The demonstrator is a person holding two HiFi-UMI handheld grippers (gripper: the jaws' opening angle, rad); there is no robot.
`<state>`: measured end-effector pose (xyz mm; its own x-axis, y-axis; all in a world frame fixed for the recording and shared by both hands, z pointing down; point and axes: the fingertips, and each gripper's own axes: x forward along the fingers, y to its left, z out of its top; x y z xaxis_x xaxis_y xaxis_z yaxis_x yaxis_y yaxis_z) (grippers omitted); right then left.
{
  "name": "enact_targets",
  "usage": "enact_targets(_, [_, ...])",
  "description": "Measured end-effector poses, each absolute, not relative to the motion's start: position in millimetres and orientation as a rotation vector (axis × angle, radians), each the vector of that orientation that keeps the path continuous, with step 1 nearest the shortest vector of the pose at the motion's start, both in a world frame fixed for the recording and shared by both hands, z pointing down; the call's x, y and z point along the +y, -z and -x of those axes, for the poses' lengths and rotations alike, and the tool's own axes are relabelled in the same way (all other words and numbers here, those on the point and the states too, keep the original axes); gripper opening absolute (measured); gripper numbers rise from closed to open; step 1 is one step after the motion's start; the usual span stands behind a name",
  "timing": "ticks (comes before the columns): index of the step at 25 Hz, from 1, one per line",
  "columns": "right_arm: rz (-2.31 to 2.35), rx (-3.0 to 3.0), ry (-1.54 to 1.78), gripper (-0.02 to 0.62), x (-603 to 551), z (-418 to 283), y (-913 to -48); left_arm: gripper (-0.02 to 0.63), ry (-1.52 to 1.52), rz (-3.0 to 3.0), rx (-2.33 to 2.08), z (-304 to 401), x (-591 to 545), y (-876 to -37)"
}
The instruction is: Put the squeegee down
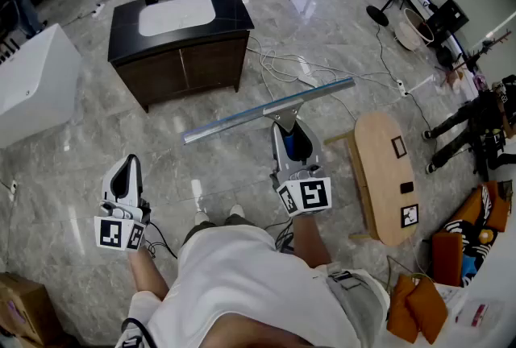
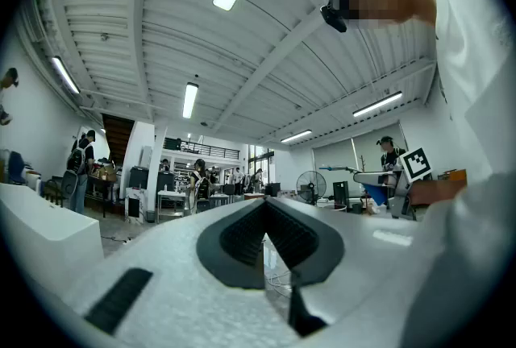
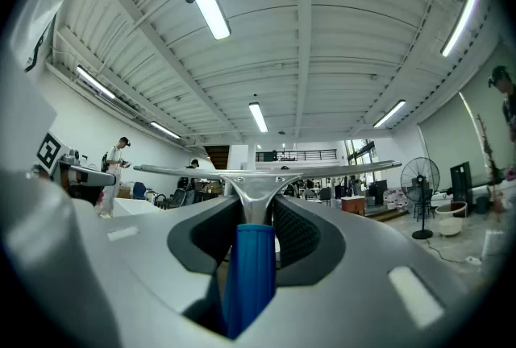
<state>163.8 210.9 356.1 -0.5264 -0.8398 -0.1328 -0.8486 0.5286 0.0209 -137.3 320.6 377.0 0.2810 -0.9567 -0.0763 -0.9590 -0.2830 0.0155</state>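
Marble floor [image 1: 226, 169]; squeegee [image 1: 270, 109] blade crosswise, right tool [image 1: 294, 147] gripping handle.

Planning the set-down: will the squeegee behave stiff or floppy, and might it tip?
The squeegee looks stiff: its long blade runs straight though gripped only at the blue handle by the right tool. Probably front-heavy, the wide blade sitting beyond the grip. It may slide on the glossy floor.

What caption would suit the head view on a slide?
Seen from above: right gripper holds a squeegee by its blue handle over the tiled floor; left gripper closed and empty.
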Motion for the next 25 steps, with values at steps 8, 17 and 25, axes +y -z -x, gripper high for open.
enact_targets(8, [1.466, 2.656, -0.140, 0.137, 212.1, -162.3, -358.2, 0.000, -0.105, 2.498, 1.841, 132.4, 316.5, -379.0])
enact_targets(17, [1.441, 2.654, -0.138, 0.138, 214.2, -162.3, -355.6, 0.002, -0.089, 2.493, 1.840, 130.0, 318.0, -380.5])
enact_targets(25, [1.430, 2.656, -0.149, 0.140, 219.0, -160.4, -354.2, 0.001, -0.058, 2.497, 1.835, 127.3, 322.0, -384.0])
